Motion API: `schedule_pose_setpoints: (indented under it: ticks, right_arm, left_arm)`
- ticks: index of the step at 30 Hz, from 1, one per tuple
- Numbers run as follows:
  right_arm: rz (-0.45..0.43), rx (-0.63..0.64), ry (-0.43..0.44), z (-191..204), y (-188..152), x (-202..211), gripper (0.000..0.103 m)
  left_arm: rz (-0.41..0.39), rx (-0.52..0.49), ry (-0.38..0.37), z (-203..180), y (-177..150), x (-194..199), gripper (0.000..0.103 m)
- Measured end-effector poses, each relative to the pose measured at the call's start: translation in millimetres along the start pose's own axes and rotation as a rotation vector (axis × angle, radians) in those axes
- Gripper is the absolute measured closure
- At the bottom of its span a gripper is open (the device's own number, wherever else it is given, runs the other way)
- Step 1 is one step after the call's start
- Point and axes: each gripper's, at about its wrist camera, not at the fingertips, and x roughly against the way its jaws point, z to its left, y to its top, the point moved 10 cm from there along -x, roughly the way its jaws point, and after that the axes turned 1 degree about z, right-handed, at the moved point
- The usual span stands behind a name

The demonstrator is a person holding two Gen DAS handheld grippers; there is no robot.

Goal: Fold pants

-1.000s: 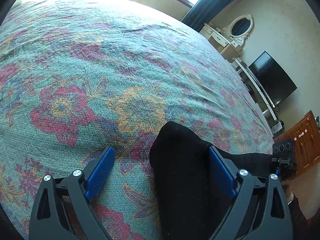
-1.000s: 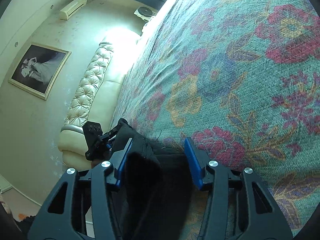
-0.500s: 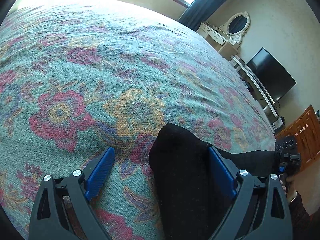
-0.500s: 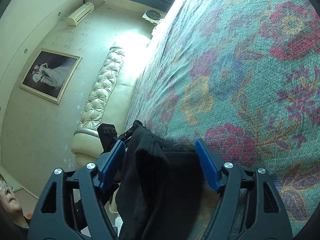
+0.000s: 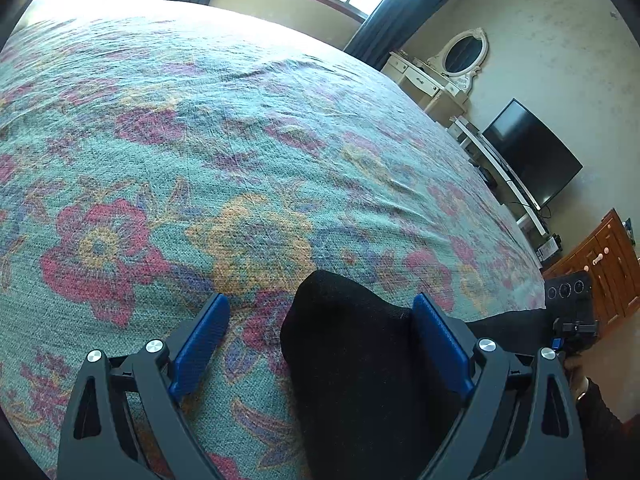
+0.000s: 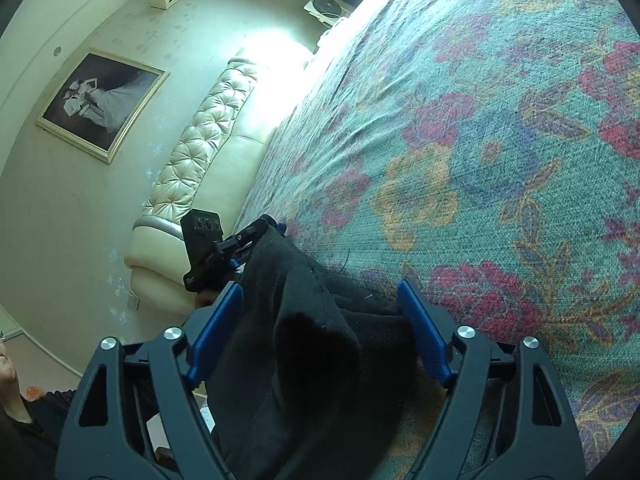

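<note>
The black pants lie bunched at the near edge of the floral bedspread. In the left wrist view my left gripper is open, jaws wide; the cloth fills the right half of the gap against the right blue pad. In the right wrist view the pants sit between the wide jaws of my right gripper, open and not clamped. The left gripper shows beyond, at the far end of the pants. The right gripper's body shows at the right of the left wrist view.
The bedspread stretches far ahead. A cream tufted headboard and framed picture are on the left wall. A dresser with oval mirror, a TV and a wooden cabinet stand beyond the bed.
Both grippers stay open around the pants. The right wrist view has shifted, with the pants and the left gripper now higher and more central. The left wrist view has tilted up slightly.
</note>
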Motion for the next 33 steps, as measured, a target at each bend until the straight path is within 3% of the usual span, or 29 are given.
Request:
schedule_pose_setpoints:
  ticks: [1,3,10,14,17,20,22,26,33]
  right_arm:
    - [0.001,-0.013,-0.012,-5,-1,-1,0.049]
    - [-0.005,-0.035,0.006,-11,0,0,0.055]
    - [-0.021,-0.023,0.012,-10,-2,0,0.058]
    - [-0.025,-0.024,0.017,-11,-2,1,0.058]
    - [-0.027,-0.024,0.016,-12,-1,1,0.058]
    - [-0.033,-0.024,0.012,-12,-1,2,0.058]
    - [-0.039,-0.023,0.005,-10,-1,1,0.06]
    - [-0.06,-0.027,-0.012,-8,-1,-1,0.064]
    - [-0.092,-0.028,-0.056,-1,2,-2,0.069]
  left_arm:
    - [0.001,-0.004,0.001,0,0,0,0.012]
    - [0.004,-0.015,0.003,-1,-1,-1,0.012]
    - [0.001,-0.061,0.019,-3,-3,-2,0.012]
    - [0.026,-0.082,-0.02,-10,-7,-5,0.047]
    - [0.029,-0.104,-0.014,-15,-9,-5,0.052]
    - [0.027,-0.06,-0.057,-12,-9,-2,0.064]
    - [0.021,-0.039,-0.079,-11,-9,0,0.069]
    - [0.002,-0.08,-0.033,-18,-9,4,0.076]
    - [-0.008,-0.073,0.04,-19,-5,14,0.076]
